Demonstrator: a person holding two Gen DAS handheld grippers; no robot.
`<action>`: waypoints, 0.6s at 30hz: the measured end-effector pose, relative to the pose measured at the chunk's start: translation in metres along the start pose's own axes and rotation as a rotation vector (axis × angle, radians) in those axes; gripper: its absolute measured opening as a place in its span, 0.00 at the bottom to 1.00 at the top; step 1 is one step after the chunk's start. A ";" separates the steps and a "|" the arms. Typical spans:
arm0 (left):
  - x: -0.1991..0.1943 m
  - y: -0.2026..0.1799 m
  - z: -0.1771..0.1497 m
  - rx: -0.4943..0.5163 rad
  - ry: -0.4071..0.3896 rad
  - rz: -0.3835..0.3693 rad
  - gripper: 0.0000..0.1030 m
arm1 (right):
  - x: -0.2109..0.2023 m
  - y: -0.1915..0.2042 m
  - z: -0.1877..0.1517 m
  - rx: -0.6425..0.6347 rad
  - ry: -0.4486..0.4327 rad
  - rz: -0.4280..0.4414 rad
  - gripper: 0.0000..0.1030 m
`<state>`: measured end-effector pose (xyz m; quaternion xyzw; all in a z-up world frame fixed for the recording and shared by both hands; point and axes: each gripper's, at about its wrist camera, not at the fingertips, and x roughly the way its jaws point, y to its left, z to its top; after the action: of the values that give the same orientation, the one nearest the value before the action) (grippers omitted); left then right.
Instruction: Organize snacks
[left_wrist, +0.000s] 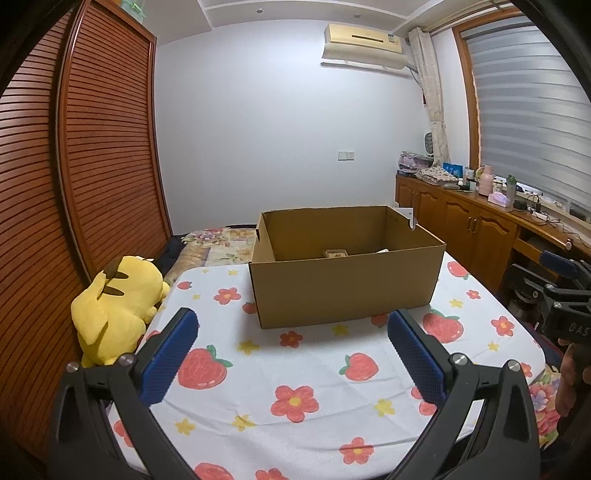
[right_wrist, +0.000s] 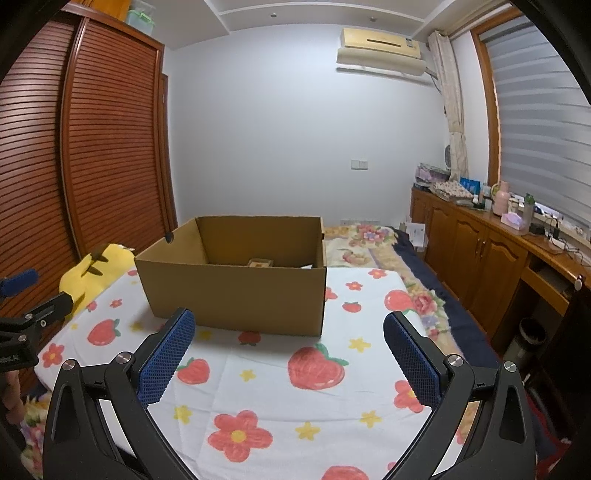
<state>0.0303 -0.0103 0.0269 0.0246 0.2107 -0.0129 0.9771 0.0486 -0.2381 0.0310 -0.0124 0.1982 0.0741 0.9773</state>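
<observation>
On the bench (left_wrist: 303, 373), covered with a white cloth printed with strawberries and flowers, we see one open cardboard box (left_wrist: 343, 284) toward the far end, flaps gone or folded away, top open. Inside it we make out a small tan packet (left_wrist: 335, 253) on the floor near the far wall, and a sliver of something white (left_wrist: 382, 251) by the right wall; the rest of the interior is hidden by the near wall. We see no other snacks out on the cloth. Left gripper (left_wrist: 291, 328) hovers over the near part of the bench, jaws wide, blue pads apart, nothing between them. Right gripper (right_wrist: 288, 326) hovers likewise, jaws wide, empty, aimed at the box (right_wrist: 236, 284), whose packet (right_wrist: 260, 263) shows over the near rim. Each gripper appears at the edge of the other's view, with part of a hand (left_wrist: 569, 373) under the right one. A yellow plush toy (left_wrist: 114, 314) lies just beside the bench's left edge. Behind the bench a bed with a floral quilt (right_wrist: 369, 240), and a wooden cabinet (right_wrist: 480, 254) along the right wall with bottles and clutter on top.
</observation>
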 end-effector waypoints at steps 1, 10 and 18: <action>0.000 0.000 0.000 0.000 0.000 0.000 1.00 | 0.000 0.000 0.000 0.001 -0.001 0.001 1.00; -0.001 0.000 0.001 0.002 -0.004 0.000 1.00 | -0.001 0.000 -0.001 0.004 0.000 0.001 1.00; -0.002 -0.001 0.002 0.002 -0.005 0.000 1.00 | -0.001 0.000 -0.002 0.007 0.001 0.001 1.00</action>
<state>0.0291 -0.0109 0.0293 0.0255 0.2085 -0.0131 0.9776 0.0472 -0.2385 0.0296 -0.0088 0.1988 0.0736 0.9772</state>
